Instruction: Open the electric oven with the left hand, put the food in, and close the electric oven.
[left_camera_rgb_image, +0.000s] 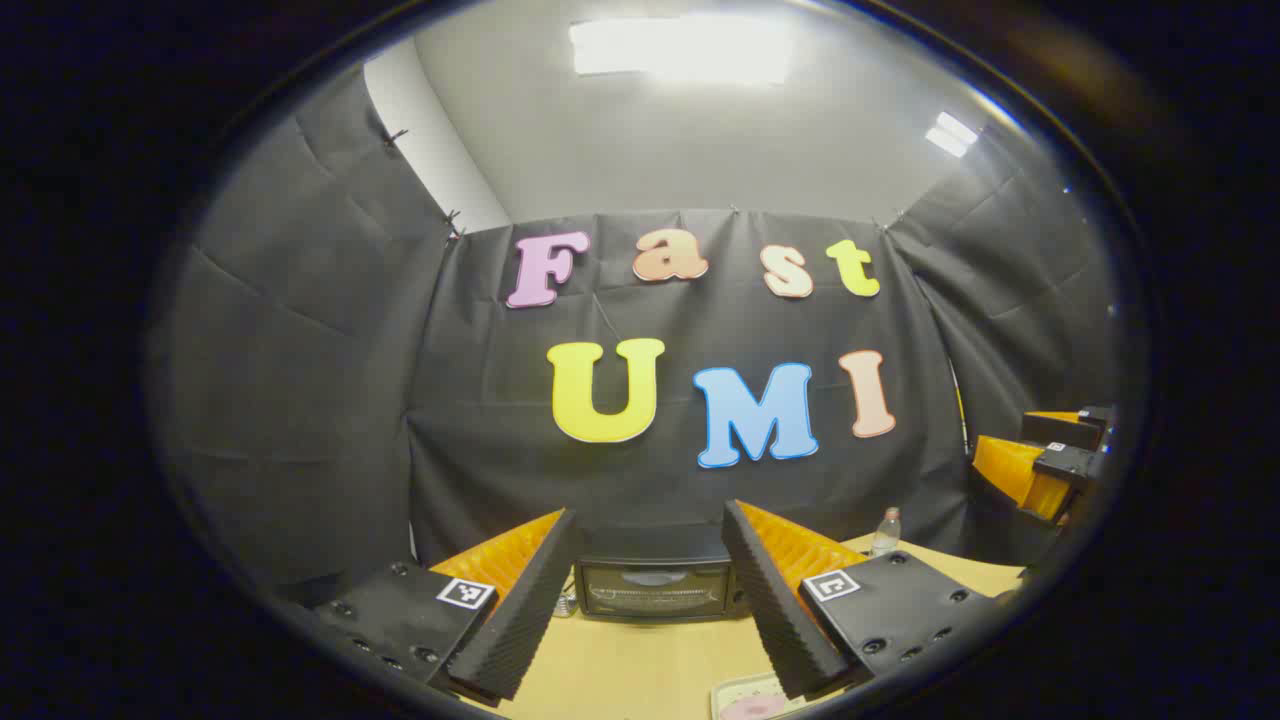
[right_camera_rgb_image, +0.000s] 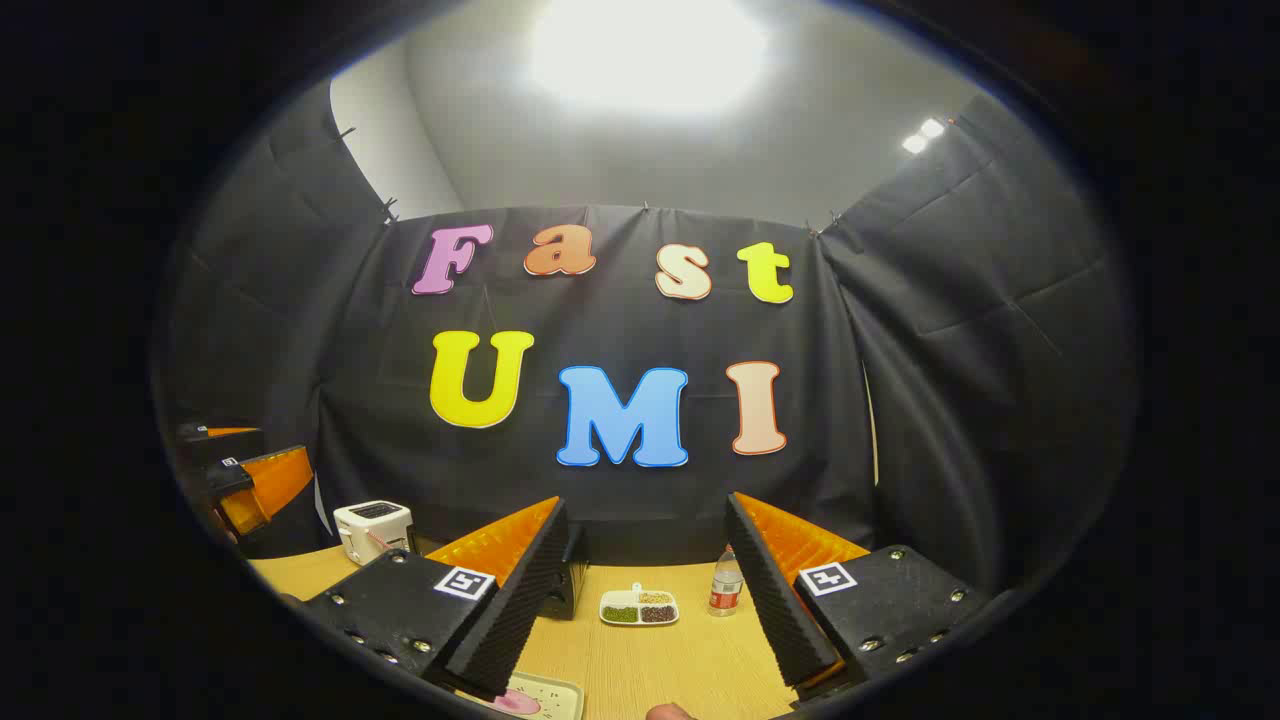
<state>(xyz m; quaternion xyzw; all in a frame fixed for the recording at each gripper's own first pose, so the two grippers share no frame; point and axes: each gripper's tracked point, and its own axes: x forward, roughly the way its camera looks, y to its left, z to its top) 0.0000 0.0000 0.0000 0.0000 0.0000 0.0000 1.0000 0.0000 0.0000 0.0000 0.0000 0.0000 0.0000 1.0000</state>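
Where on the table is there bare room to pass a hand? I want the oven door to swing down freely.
Bare wood lies in front of the electric oven, between the left gripper fingers. More lies before the sectioned dish and bottle, between the right gripper fingers. The near edge is crowded: a tray with pink food.

The oven (left_camera_rgb_image: 655, 588) stands at the far edge of the table (left_camera_rgb_image: 640, 665), its door shut, with bare wood in front of it. A bottle (right_camera_rgb_image: 726, 590) and a divided dish (right_camera_rgb_image: 640, 607) stand near the far edge. A toaster (right_camera_rgb_image: 373, 529) is at the far left corner. A tray (right_camera_rgb_image: 540, 695) lies at the near edge.
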